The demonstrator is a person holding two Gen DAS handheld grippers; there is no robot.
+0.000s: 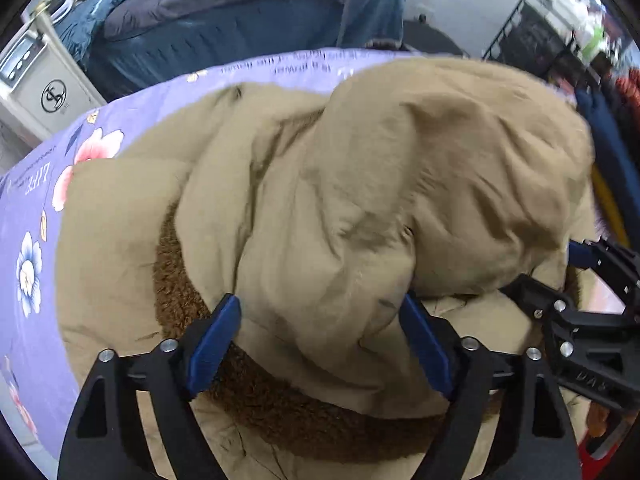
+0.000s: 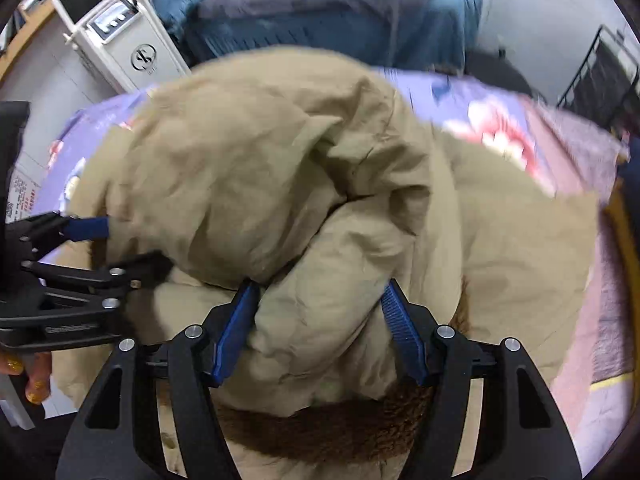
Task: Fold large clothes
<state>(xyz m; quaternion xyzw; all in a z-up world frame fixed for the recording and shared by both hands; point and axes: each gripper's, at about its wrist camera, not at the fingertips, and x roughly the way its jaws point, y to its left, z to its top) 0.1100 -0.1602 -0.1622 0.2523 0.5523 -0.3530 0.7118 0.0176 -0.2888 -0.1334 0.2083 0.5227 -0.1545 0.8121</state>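
A large tan padded coat [image 1: 320,184] with a brown fleece lining [image 1: 256,396] lies bunched on a purple floral sheet [image 1: 36,240]. My left gripper [image 1: 322,312] has its blue pads either side of a thick fold of the coat and grips it. My right gripper [image 2: 320,308] likewise holds a thick roll of the same coat [image 2: 280,184] between its pads. The right gripper also shows at the right edge of the left wrist view [image 1: 588,280], and the left gripper shows at the left of the right wrist view [image 2: 72,256]. Both hold the lifted fold over the rest of the coat.
A white appliance with a round logo [image 1: 44,80] stands beyond the sheet at the left. A bed with dark blue bedding [image 1: 240,12] is behind. A black metal rack [image 1: 552,40] stands at the far right. The sheet [image 2: 500,120] extends to the right.
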